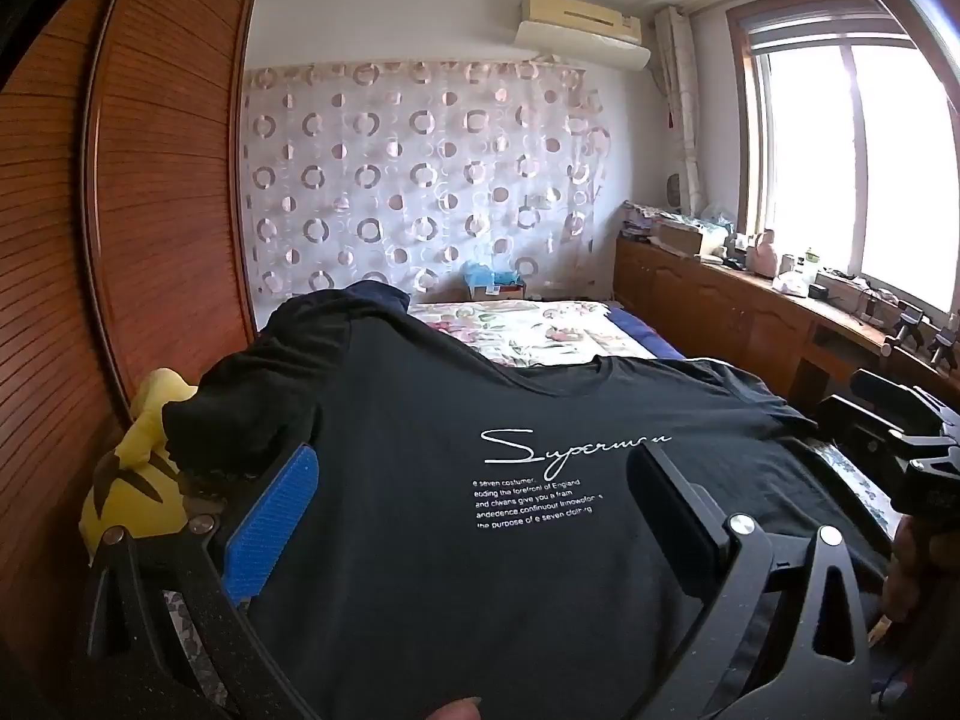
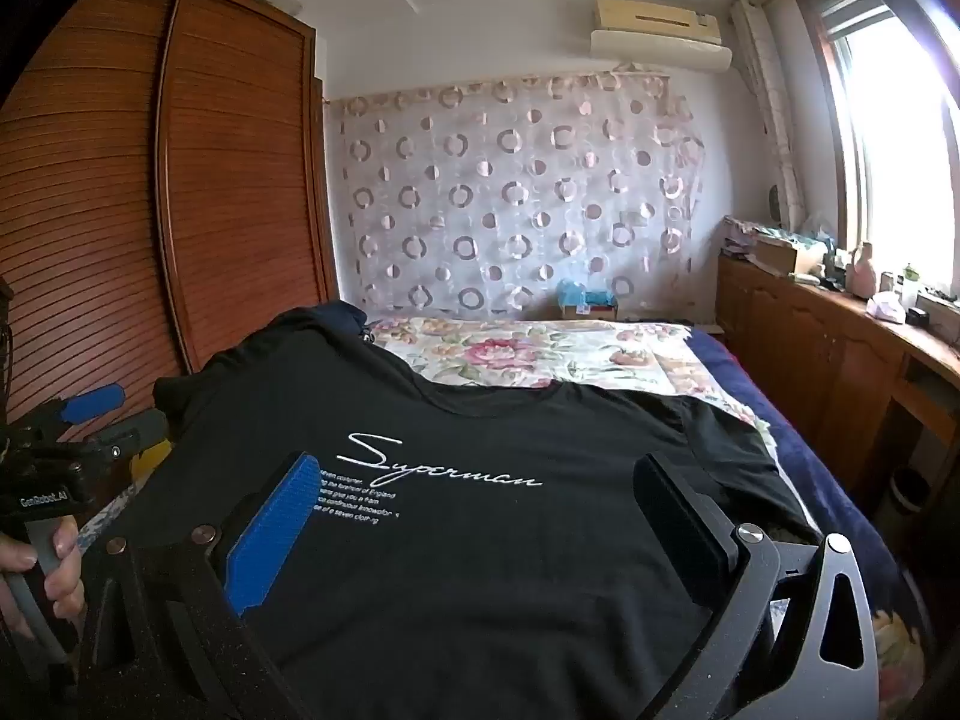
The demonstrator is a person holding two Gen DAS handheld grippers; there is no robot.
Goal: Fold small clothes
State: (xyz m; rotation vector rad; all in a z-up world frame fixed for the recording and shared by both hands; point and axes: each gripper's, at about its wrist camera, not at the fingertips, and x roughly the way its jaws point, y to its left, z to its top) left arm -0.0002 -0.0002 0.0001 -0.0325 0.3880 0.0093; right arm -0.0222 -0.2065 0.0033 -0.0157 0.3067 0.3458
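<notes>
- Your black T-shirt (image 1: 480, 480) lies spread face-up on the bed (image 2: 540, 354), filling the lower centre of both views, its white print readable and its collar towards the top of the frame.
- Its long axis runs from the bottom of the frame up to the collar, straight ahead of both claws.
- Your left claw (image 1: 474, 492) stands wide over the print, nothing gripped; the sleeve at left centre is its nearer end.
- Your right claw (image 2: 480, 510) is equally wide and empty; the sleeve at right centre looks nearer to it.
- Neither claw visibly touches the cloth, though I cannot tell for sure.
- The hem is cut off below the frame, and the far left shoulder drapes over a dark heap (image 1: 372, 294) you cannot make out.
- A yellow plush toy (image 1: 135, 480) sits half-hidden beside the left sleeve.
</notes>
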